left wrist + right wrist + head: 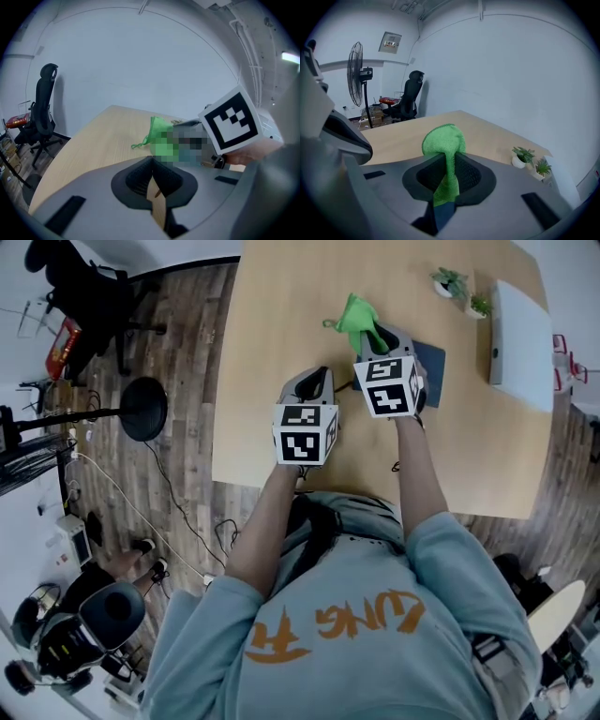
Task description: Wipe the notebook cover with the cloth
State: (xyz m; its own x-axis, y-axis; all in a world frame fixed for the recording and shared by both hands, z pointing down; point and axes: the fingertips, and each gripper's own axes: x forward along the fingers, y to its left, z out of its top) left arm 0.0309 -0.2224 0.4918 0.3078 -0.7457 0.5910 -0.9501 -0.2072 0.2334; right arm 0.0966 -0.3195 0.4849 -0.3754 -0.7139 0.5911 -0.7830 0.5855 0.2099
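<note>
My right gripper (378, 337) is shut on a green cloth (356, 317); in the right gripper view the cloth (445, 145) bulges out above the closed jaws and hangs down between them. A dark blue notebook (431, 363) lies on the table under and to the right of that gripper, mostly covered by it. My left gripper (317, 382) sits just left of the right one, jaws shut with nothing between them (152, 180). From the left gripper view the cloth (158, 133) shows ahead, partly behind a mosaic patch.
The wooden table (281, 352) carries two small potted plants (452, 282) and a white flat box (521, 332) at the far right. An office chair (89, 287) and a fan (142, 409) stand on the floor to the left.
</note>
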